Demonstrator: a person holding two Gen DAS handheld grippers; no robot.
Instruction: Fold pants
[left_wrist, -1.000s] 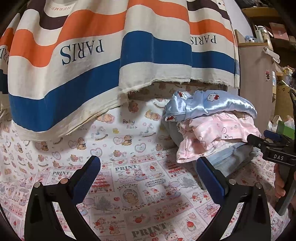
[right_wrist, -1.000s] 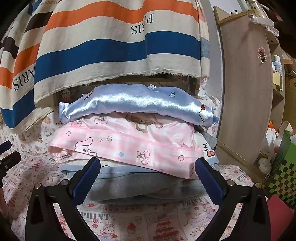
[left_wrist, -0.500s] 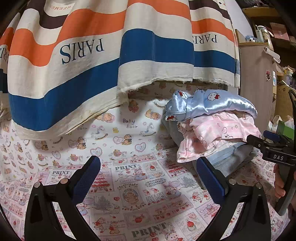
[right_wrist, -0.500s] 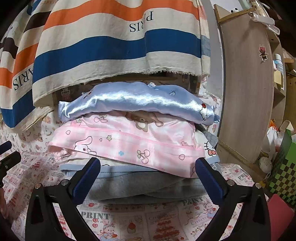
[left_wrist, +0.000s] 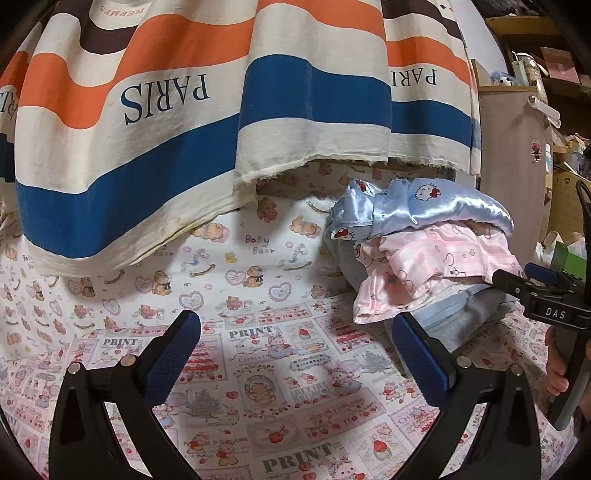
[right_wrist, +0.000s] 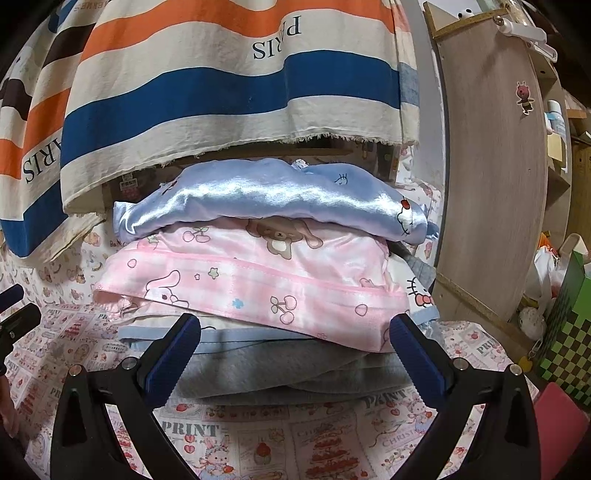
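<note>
Satin and fleece sit stacked on a printed sheet (left_wrist: 280, 373): a blue garment (right_wrist: 266, 195) tops the pile (right_wrist: 258, 288), pink checked satin (right_wrist: 255, 280) lies beneath it, and pale blue and grey (right_wrist: 280, 369) layers form the base. Which of these are pants cannot be told, though each lies flat and squared off as folded clothing would. Over the last second almost nothing has shifted; both cameras have drifted only slightly, so no cloth has been taken up or put down in that span. The left gripper (left_wrist: 295, 354) hangs over bare sheet with its jaws apart and empty, the pile off to its right. The right gripper (right_wrist: 295, 350), jaws likewise apart, faces the pile's front edge near the grey layer. A striped cloth (left_wrist: 221, 122) hangs behind. Such a scene fits either a finished stack or a pause before another garment is drawn out.
</note>
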